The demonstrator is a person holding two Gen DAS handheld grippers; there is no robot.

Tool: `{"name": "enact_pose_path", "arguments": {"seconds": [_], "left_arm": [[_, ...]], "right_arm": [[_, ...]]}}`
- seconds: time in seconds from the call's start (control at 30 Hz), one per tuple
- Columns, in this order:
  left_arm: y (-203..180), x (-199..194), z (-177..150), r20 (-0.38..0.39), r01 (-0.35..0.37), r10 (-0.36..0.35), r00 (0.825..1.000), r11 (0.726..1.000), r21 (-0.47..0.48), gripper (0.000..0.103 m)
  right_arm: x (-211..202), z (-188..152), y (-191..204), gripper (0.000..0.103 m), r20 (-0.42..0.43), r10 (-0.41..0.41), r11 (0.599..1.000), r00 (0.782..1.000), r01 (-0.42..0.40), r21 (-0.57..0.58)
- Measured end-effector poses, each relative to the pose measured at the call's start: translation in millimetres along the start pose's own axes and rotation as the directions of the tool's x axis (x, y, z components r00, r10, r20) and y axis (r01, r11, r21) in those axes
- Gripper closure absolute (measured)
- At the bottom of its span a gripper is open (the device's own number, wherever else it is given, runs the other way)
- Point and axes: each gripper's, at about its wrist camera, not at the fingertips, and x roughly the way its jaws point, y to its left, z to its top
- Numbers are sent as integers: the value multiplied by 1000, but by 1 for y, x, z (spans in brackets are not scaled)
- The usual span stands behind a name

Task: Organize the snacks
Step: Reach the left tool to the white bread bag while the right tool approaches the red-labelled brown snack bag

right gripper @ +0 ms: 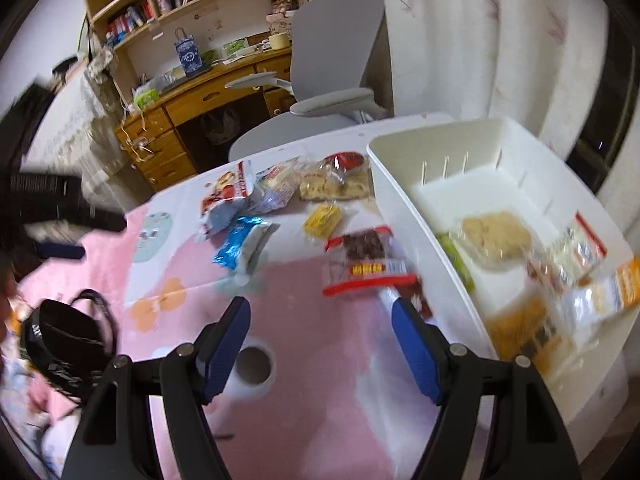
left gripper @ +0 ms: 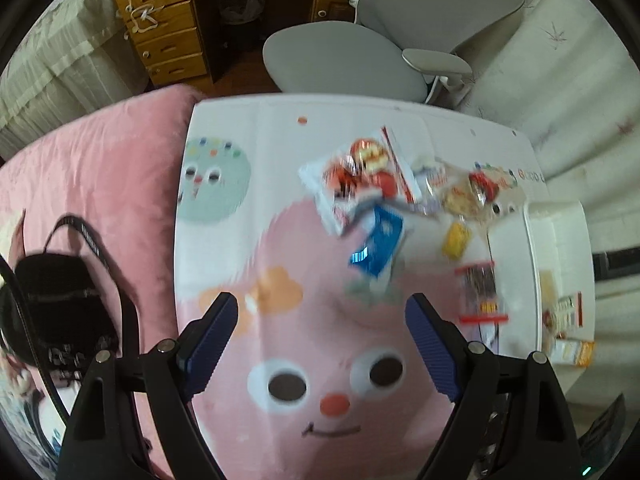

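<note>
Left wrist view has the left tongs point(left gripper: 322, 316) spread wide with nothing between the blue pads point(left gripper: 210, 344), hanging over the desk point(left gripper: 280, 136), which wears a cover printed with a pink cartoon face. Just beyond the tips lies a blue snack packet point(left gripper: 378, 246). Past the blue snack packet sits a large white bag with red print point(left gripper: 356, 178), and to the right of it a heap of clear-wrapped pastries point(left gripper: 466, 192). A small yellow packet point(left gripper: 456, 238) lies near the blue snack packet on its right, and a red-edged packet of dark snacks point(left gripper: 480, 294) lies between the yellow one and the white bin point(left gripper: 532, 248) at the desk's right edge. Left of the desk, a black bag point(left gripper: 60, 300) rests on a pink blanket point(left gripper: 100, 184).

Right wrist view shows the right tongs point(right gripper: 320, 322) likewise released and holding nothing. The red-edged packet of dark snacks point(right gripper: 370, 262) lies just ahead of the right-hand pad, touching or nearly touching the wall of the white bin point(right gripper: 404, 208); blur makes that hard to settle. Inside the bin lie several wrapped snacks, among them a pale crumbly one point(right gripper: 496, 234) and an orange packet point(right gripper: 528, 332). Left of the red-edged packet are the yellow packet point(right gripper: 322, 220) and the blue snack packet point(right gripper: 242, 240), with the white bag point(right gripper: 226, 200) and pastries point(right gripper: 336, 184) farther off. A grey chair point(right gripper: 332, 80) and a wooden cabinet with shelves point(right gripper: 180, 112) stand beyond the desk.
</note>
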Motion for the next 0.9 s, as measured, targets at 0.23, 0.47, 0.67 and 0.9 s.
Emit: {"name": "enact_pose_path", "arguments": {"seconds": [0.23,0.47,0.67,0.9], "left_arm": [[-17,28,58,16,-7,7,1000,1000,15,18],[-23,69,92,1,-22,22,1000,1000,-19,18],[-21,106,103,-41,-40,37,998,998,-55,18],[-23,133,110,-84,-34,28,996,997,-74,18]], "right_arm": [[46,7,19,30,14,-94,990,995,95,-100],[79,10,29,30,65,-194,969,979,201,-145],[101,14,27,30,57,-258,956,964,264,-128],[120,16,20,30,16,-317,940,948,317,-127]]}}
